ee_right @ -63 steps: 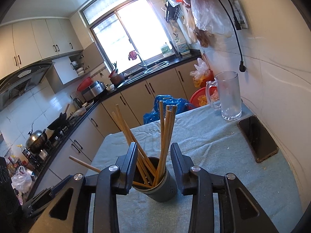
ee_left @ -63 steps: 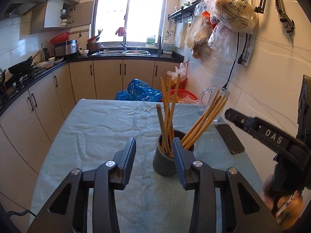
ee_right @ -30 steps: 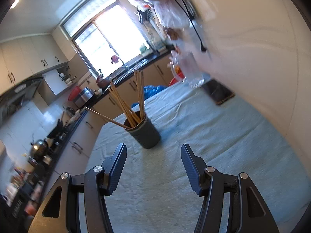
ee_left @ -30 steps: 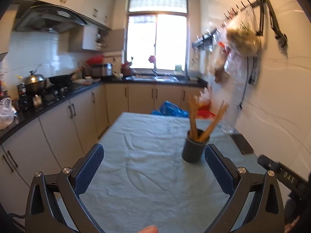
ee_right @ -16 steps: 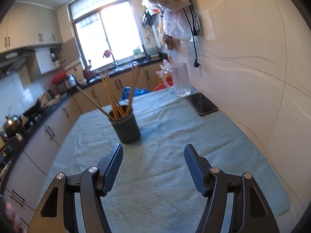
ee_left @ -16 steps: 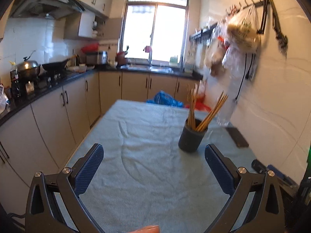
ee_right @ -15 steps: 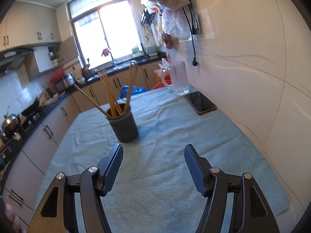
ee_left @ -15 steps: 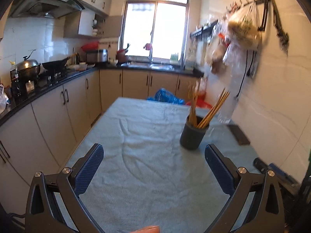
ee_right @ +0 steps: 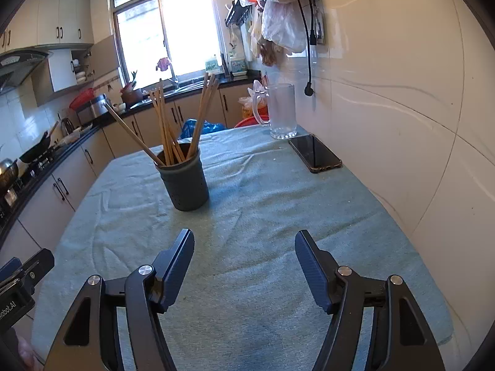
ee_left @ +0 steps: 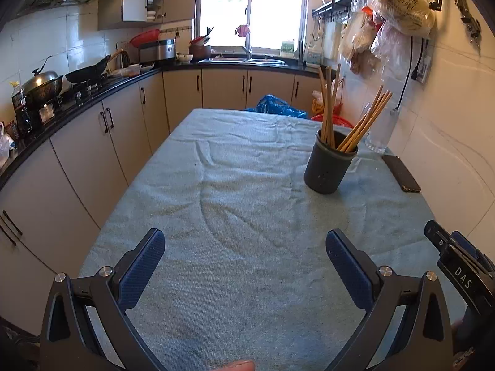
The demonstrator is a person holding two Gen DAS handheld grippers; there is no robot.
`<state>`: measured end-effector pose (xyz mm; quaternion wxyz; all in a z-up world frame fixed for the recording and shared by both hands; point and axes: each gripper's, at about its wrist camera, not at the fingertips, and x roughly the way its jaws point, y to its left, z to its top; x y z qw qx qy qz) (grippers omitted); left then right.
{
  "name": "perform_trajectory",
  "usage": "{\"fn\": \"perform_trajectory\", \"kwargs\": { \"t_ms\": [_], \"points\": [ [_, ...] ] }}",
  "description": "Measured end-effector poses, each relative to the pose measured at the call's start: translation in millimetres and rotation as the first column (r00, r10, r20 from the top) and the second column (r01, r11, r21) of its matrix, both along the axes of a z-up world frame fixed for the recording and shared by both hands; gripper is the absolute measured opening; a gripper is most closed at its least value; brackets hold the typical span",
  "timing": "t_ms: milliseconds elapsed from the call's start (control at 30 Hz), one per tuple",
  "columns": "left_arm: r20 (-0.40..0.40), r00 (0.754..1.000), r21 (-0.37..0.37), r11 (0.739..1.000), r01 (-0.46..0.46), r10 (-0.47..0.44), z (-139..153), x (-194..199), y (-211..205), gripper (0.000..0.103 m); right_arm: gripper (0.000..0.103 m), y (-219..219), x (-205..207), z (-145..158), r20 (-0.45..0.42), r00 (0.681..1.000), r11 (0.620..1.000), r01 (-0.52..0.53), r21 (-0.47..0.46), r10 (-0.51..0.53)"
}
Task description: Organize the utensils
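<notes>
So both grippers are hanging over the near end of the table [ee_left: 247, 278] and neither has anything in it. The left gripper [ee_left: 244, 247] has its jaws spread really wide, just bare cloth between the blue pads. The dark grey utensil holder [ee_left: 328, 167] sits well ahead of it and off to its right side, full of wooden chopsticks [ee_left: 349, 123] fanning out of the top.

The right gripper [ee_right: 244, 247] is also empty, jaws still opening, nothing between them. From that side the holder [ee_right: 185, 182] is ahead and a bit left of the fingers, well apart from them. A glass mug [ee_right: 280, 111] and a phone [ee_right: 315, 153] lie further ahead on its right, by the wall.

Readable text: "DAS" on the right gripper's body in the left view [ee_left: 462, 276], and "obot.AI" on the left gripper's body at the right view's edge [ee_right: 9, 307]. The hanging bag [ee_left: 405, 3] has print I can't make out.
</notes>
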<state>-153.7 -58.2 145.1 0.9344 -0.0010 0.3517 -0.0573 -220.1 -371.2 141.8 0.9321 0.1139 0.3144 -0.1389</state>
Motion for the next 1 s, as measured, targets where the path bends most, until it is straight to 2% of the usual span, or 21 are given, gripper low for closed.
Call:
{"fn": "perform_trajectory", "kwargs": {
  "t_ms": [267, 600, 867, 1000],
  "points": [
    [-0.037, 0.999, 0.012, 1.0, 0.003, -0.003, -8, 7, -4, 0.103, 0.073, -2, 4, -6, -0.023, 1.0, 1.0, 0.0, 0.002, 0.0],
    [-0.045, 0.999, 0.032, 0.999, 0.019, -0.017, -12, 8, -9, 0.103, 0.074, -5, 5, -8, -0.021, 1.0, 1.0, 0.006, -0.007, -0.006],
    [-0.032, 0.999, 0.037, 0.999, 0.026, -0.025, -11, 7, -12, 0.103, 0.074, -3, 1, -1, 0.015, 1.0, 0.997, 0.021, -0.072, -0.02],
    [0.001, 1.0, 0.044, 0.999, 0.022, -0.022, -7, 2, -14, 0.103, 0.074, -1, -2, 3, 0.042, 0.999, 0.994, 0.022, -0.105, -0.017]
  ]
}}
